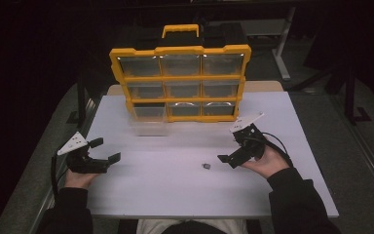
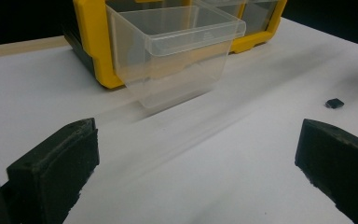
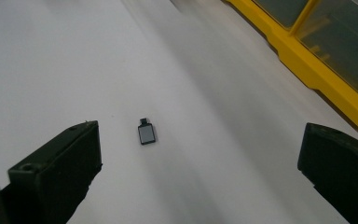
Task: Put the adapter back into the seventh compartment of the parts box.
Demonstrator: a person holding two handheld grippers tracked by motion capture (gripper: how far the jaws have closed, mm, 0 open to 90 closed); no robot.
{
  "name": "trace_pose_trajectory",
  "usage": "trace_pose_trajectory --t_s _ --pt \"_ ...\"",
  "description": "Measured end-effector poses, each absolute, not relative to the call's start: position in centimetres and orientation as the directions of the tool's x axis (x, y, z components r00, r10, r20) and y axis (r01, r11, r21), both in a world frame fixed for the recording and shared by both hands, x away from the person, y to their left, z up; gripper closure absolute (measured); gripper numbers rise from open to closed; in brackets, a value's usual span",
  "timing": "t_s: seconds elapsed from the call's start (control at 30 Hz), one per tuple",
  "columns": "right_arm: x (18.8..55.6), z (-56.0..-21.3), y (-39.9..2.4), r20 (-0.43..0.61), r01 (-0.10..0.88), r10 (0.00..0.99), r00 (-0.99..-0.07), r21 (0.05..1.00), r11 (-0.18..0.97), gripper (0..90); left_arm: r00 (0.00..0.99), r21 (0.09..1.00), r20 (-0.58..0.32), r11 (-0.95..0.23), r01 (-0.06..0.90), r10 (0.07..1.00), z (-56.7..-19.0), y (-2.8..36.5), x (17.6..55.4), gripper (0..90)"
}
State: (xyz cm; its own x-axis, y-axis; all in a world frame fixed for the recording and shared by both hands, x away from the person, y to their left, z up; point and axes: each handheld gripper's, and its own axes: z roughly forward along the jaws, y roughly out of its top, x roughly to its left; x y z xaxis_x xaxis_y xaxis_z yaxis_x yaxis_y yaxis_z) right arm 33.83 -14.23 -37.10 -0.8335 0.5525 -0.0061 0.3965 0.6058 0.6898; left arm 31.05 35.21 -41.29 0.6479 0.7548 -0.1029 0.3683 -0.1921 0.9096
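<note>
A white rectangular table is seen from above, with a yellow-framed plastic organiser cabinet of nine clear drawers stood upright at its far middle. One clear plastic drawer is drawn out of the cabinet's bottom row at its left end, towards the near side. A small dark flat rectangular part is laid on the table, in front of the cabinet and right of centre. The black left gripper is placed near the left edge, well apart from the part. The black right gripper is placed just right of the part, which is seen between its spread jaws in the right gripper view.
</note>
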Motion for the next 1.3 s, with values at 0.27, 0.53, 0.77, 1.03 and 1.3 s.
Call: trace_pose_trajectory --t_s 0.27,0.53,0.77,1.03,1.3 --pt "34.4 -37.4 -12.7 0.006 0.390 0.517 -0.856 0.665 0.637 0.0 0.652 0.909 -0.100 -0.197 0.367 0.752 -41.3 35.2 31.1 0.0" --pt "34.8 -38.0 -11.5 0.012 0.384 0.490 -0.871 0.638 0.667 0.0 0.652 0.909 -0.101 -0.197 0.368 0.751 -41.3 35.2 31.1 0.0" --pt "35.3 -38.6 -10.9 0.017 0.384 0.477 -0.879 0.618 0.686 0.0 0.654 0.909 -0.102 -0.196 0.367 0.750 -41.4 35.2 31.2 0.0" --pt "35.6 -39.2 -10.3 0.017 0.378 0.459 -0.888 0.594 0.710 0.0 0.654 0.909 -0.102 -0.197 0.367 0.749 -41.3 35.2 31.1 0.0" --pt "35.9 -40.0 -9.6 0.023 0.375 0.440 -0.898 0.565 0.735 0.0 0.655 0.908 -0.101 -0.200 0.368 0.749 -41.4 35.2 31.2 0.0"
